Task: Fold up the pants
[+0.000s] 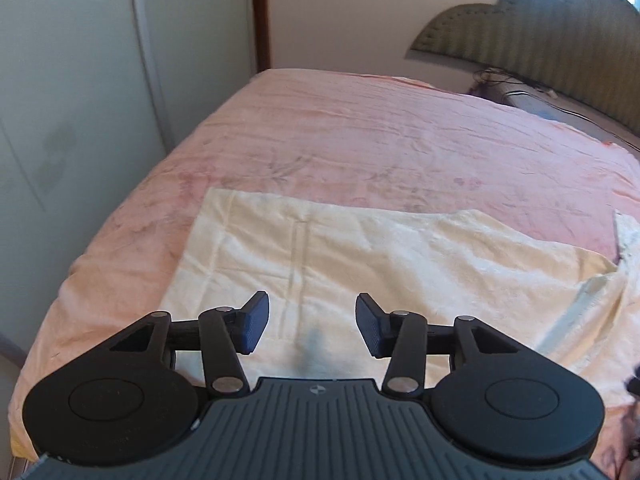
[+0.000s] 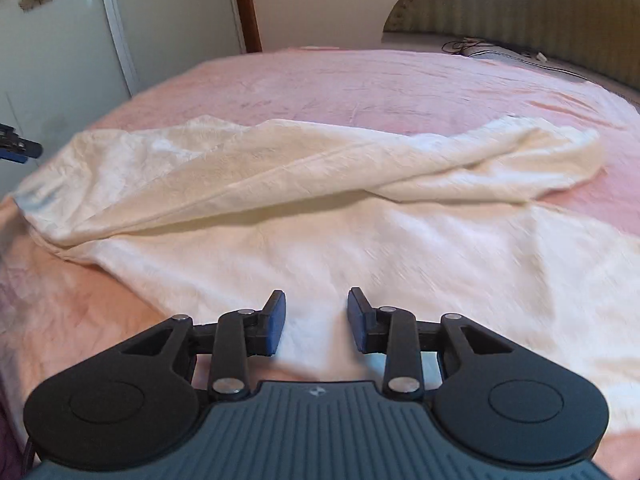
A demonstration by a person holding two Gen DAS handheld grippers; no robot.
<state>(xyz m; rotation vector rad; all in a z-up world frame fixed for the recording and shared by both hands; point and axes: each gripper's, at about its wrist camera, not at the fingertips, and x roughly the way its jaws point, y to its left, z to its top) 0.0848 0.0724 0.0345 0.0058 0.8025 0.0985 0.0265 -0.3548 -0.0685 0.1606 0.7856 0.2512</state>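
Both grippers, left gripper point(image 1: 312, 326) and right gripper point(image 2: 316, 322), hover with jaws spread, holding nothing. Cream pants point(image 2: 320, 208) lie on the pink bedspread point(image 2: 360, 80), one leg twisted. We should flatten it first, then pinch edges squarely.

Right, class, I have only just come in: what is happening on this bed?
A person with a pair of tongs in each hand is folding cream pants spread on a pink bedspread. Both the left tongs and the right tongs hang open above the cloth and hold nothing. One leg lies loosely across the other in the right wrist view, so the fold looks unfinished.
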